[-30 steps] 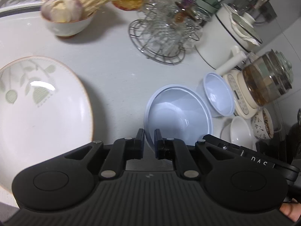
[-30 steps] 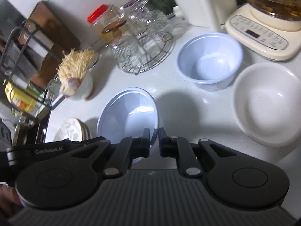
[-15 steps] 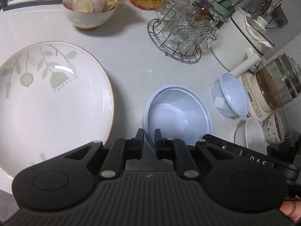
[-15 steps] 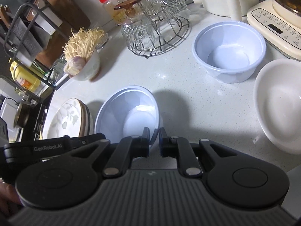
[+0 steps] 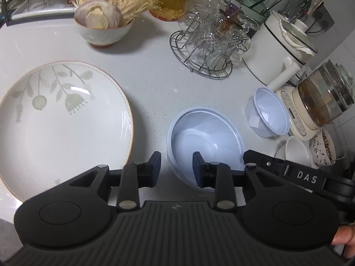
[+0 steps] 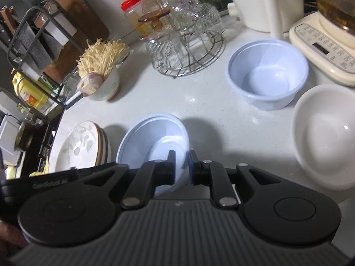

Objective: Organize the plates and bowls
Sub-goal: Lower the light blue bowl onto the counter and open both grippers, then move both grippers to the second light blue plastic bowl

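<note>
A wide pale blue bowl (image 5: 206,137) rests on the white counter (image 5: 150,84). My left gripper (image 5: 176,169) straddles its near left rim with its jaws opening, and the pads stand clear of the rim. In the right wrist view the same bowl (image 6: 153,137) has its right rim between the fingers of my right gripper (image 6: 182,167), whose jaws are opening by a narrow gap. A leaf-patterned plate (image 5: 62,119) lies to the left, and the right wrist view shows it as a stack of plates (image 6: 79,144). A smaller blue bowl (image 6: 266,75) and a white bowl (image 6: 326,133) stand at the right.
At the back stand a bowl of enoki mushrooms and onion (image 5: 104,24), a wire rack of glass cups (image 5: 210,44), a white pot (image 5: 281,46) and a glass kettle on its base (image 5: 319,102). A patterned cup (image 5: 321,148) is at the right edge. A black rack (image 6: 33,44) borders the counter's left.
Both grippers were shut on the wide blue bowl's rim and have now parted their jaws, the left more than the right. The bowl stays where it was.
</note>
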`<move>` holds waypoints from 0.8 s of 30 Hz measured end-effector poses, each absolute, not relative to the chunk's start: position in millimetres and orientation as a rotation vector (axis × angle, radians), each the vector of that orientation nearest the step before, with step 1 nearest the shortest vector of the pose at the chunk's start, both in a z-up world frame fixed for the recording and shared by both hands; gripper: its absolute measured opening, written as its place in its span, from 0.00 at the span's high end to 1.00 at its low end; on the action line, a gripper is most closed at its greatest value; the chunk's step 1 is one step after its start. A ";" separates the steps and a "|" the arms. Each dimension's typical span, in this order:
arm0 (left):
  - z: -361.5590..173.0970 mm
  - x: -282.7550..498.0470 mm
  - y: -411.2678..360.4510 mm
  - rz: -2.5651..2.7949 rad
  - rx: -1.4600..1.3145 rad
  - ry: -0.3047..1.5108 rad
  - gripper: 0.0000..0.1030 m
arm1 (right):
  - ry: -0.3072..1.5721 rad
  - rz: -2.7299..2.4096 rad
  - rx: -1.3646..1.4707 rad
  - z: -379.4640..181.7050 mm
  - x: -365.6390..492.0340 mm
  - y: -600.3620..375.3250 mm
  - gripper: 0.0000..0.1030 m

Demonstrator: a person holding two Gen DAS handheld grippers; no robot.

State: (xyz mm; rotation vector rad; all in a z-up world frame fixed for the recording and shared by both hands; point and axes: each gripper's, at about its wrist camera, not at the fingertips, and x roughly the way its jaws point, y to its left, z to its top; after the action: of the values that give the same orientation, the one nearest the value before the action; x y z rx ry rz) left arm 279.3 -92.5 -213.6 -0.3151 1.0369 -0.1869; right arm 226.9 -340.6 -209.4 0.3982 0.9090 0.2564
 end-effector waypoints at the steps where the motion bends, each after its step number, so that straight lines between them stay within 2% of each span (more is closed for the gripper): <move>1: -210.7 278.2 -93.0 -0.185 -0.309 1.037 0.64 | 0.908 0.250 0.400 -207.4 226.4 -342.0 0.65; 2: -207.6 277.1 -93.2 -0.182 -0.306 1.038 0.64 | 0.901 0.247 0.406 -204.7 225.3 -343.8 0.58; 24: -113.2 265.0 -118.6 -0.243 -0.249 0.917 0.62 | 0.690 0.242 0.276 -100.7 183.8 -360.5 0.58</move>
State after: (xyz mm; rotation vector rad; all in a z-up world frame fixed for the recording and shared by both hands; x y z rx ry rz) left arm 265.0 -118.6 -113.2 -0.2487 0.9172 -0.2435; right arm 183.8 -360.5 -100.7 0.2764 0.6898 0.2419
